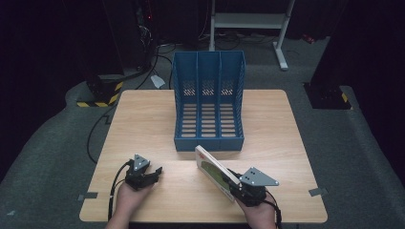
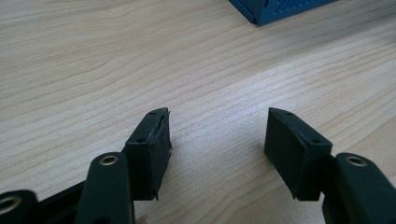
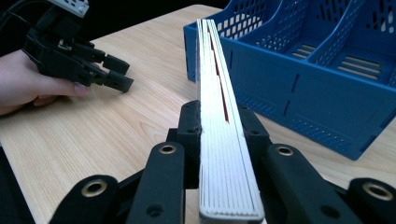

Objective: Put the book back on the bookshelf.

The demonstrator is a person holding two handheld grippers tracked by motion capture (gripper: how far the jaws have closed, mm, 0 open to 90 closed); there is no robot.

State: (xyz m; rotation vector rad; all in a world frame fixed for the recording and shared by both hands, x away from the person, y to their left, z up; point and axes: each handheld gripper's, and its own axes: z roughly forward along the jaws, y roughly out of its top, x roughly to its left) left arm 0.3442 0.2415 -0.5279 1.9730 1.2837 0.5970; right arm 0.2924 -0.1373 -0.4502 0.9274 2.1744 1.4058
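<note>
A thin book (image 1: pixel 213 169) with a green cover and white page edges stands on its edge on the wooden table (image 1: pixel 143 119), near the front right. My right gripper (image 1: pixel 230 185) is shut on it, the two pads pressing the covers from both sides. In the right gripper view the book's (image 3: pixel 211 70) page edge runs straight away from the jaws of the right gripper (image 3: pixel 219 127) toward the blue file rack (image 3: pixel 303 93). My left gripper (image 1: pixel 156 172) rests low over the table at the front left. Its jaws stand open with bare wood between them, as the left gripper (image 2: pixel 217 135) view shows.
The blue three-slot file rack (image 1: pixel 208 138) stands in the middle of the table, its open front facing me, just beyond the book. Its corner (image 2: pixel 275 9) lies ahead and to the right of the left gripper. Cables and a white frame (image 1: pixel 248 21) lie on the floor behind.
</note>
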